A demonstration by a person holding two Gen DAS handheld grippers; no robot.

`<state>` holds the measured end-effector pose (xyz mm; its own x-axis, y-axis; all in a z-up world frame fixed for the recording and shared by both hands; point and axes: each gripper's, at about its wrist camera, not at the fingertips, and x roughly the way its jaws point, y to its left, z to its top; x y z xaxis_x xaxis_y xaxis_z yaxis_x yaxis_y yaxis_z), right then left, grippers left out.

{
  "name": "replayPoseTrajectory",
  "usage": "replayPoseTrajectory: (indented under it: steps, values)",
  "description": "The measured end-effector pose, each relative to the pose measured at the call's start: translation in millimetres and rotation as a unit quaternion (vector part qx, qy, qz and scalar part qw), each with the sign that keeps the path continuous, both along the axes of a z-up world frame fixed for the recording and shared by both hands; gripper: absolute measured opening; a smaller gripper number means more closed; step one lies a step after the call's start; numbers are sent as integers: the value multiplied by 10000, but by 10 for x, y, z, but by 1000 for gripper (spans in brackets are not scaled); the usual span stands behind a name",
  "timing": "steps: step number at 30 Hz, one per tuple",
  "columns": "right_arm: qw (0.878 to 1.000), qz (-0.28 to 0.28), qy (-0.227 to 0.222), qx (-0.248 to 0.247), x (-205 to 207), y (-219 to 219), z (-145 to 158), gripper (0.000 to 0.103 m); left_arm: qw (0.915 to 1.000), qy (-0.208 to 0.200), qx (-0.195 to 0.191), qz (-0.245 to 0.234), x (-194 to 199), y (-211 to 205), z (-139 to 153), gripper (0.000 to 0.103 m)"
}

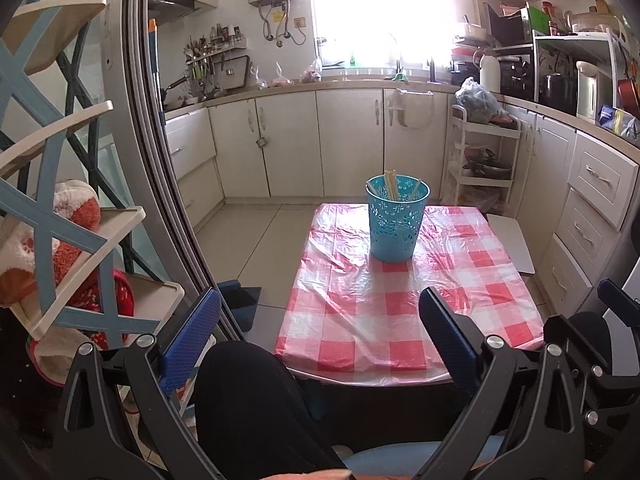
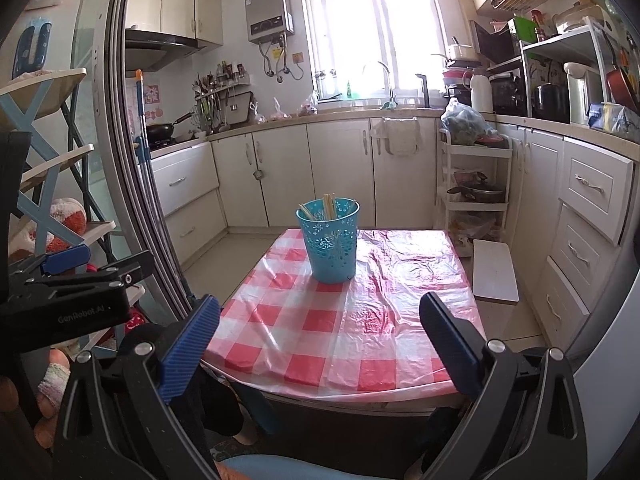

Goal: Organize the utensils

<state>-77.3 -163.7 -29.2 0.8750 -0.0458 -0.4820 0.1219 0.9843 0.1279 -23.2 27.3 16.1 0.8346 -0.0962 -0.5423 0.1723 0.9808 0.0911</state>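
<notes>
Both your grippers hang back off the near edge of the table (image 2: 400, 360), well apart from the work; the left gripper (image 1: 320, 340) has its jaws spread wide with nothing between them, and so has the right gripper (image 2: 320, 344). No loose utensil shows on the cloth, so I judge the sorting is either finished or waits on a piece out of view; check before you reach. If you do go in, bring one gripper forward along the table's middle line and come at the cup from above, not from the side; it is light plastic and would likely slide or tip if nudged on that slick cloth; keep the other gripper clear, low by the near edge.

The cup (image 1: 397, 220) stands upright towards the far edge, about midway across; it is a turquoise basket-like pot with a pierced flower pattern, tapering to its base. Pale chopsticks (image 1: 390, 186) lean inside, tips up above the rim; how many, I cannot tell.
</notes>
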Motion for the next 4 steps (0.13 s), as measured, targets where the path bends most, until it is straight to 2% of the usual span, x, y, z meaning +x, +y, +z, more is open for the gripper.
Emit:
replayPoseTrajectory:
  steps: [4]
  values:
    - [9997,-95,234,-44,191,-106,-131,96,9998,195,25,39,159,-3,-107,95]
